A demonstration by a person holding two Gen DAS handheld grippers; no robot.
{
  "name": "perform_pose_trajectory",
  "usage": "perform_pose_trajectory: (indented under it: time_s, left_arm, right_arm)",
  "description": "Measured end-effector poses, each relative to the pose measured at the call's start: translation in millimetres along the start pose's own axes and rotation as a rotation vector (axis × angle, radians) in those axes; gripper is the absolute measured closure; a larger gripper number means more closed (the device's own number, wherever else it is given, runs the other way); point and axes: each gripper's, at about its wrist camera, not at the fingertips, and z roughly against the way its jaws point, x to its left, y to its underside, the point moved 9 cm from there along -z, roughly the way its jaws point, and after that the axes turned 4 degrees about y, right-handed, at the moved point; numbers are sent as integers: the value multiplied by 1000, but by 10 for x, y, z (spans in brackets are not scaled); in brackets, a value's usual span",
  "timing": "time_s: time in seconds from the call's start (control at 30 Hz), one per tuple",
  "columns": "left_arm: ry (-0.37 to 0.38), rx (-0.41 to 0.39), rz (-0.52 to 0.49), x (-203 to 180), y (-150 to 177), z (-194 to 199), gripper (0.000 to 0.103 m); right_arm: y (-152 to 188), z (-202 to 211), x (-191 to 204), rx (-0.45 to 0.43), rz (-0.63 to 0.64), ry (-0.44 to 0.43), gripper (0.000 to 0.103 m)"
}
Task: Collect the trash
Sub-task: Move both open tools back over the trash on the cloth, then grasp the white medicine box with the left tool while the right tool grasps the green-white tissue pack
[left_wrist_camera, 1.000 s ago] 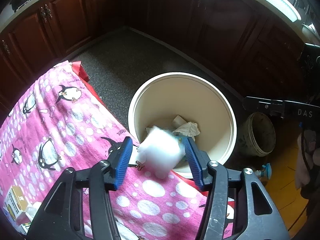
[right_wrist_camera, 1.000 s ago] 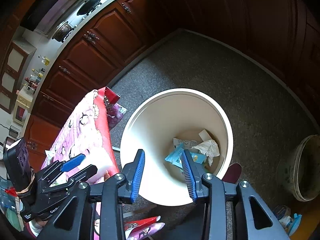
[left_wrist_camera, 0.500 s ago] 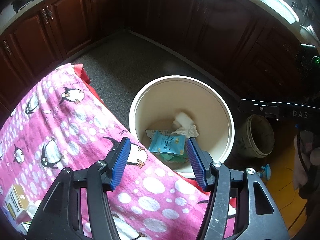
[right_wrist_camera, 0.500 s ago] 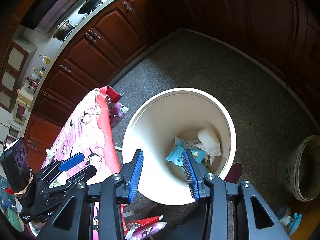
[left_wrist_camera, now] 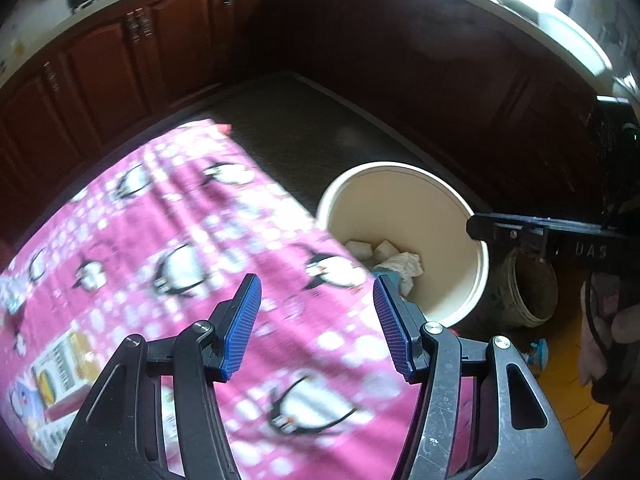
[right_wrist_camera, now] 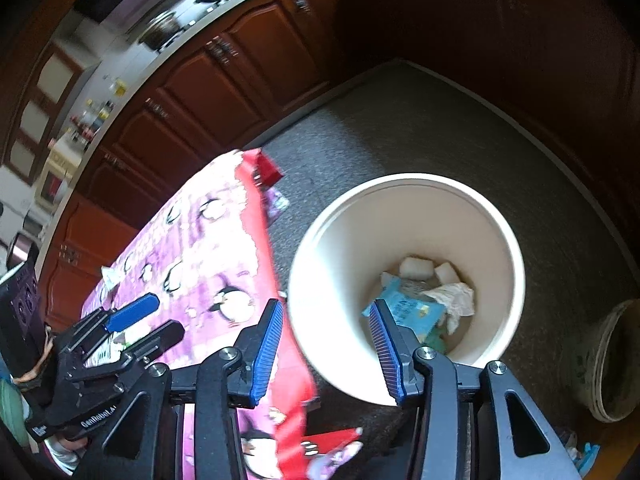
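Observation:
My left gripper (left_wrist_camera: 316,320) hangs open and empty over the pink penguin cloth (left_wrist_camera: 180,240), just left of the cream bucket (left_wrist_camera: 400,166). The right gripper (right_wrist_camera: 326,344) hovers at the near rim of the bucket (right_wrist_camera: 404,178), its jaws opening with nothing between them. Inside the bucket lie white foam pieces (right_wrist_camera: 416,268), a crumpled tissue (right_wrist_camera: 452,296) and a blue packet (right_wrist_camera: 412,308). In the right wrist view my left gripper (right_wrist_camera: 160,318) shows over the table. A small carton (left_wrist_camera: 64,364) lies on the cloth near the left gripper.
A dirty smaller bucket (left_wrist_camera: 528,292) stands on the floor right of the cream one. Dark wood cabinets (left_wrist_camera: 120,64) line the walls around a grey floor (right_wrist_camera: 420,128). White scraps (right_wrist_camera: 110,274) lie at the table's far side. The red cloth edge (right_wrist_camera: 260,240) hangs beside the bucket.
The white foam piece that was between the left jaws has dropped into the bucket. Both grippers have drawn back toward the table, and the right jaws have widened.

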Motion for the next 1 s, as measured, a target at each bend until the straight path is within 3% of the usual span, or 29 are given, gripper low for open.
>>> perform_pose_trajectory:
  time_s: [0.13,0.33,0.63,0.8,1.0]
  left_arm:
    - [-36,-11,60,387,85,256,46]
    - [-102,-31,200,1269,331,688,46]
    - [-233,-37,422,2665,1061,1352,46]
    - [-277,-9,487,3061,1567,1571,46]
    - [-288,78,495,3192,2119,1543,46]
  right_arm:
    - [58,-133,415,14,79,-11,49]
    - [118,-336,1124,49,190,-68,48]
    - [347,-639,2148,119,357,-154,43]
    - [584,-818,2542,168,437,-168,42]
    - [807,-1016,2621,225,476,-134,42]
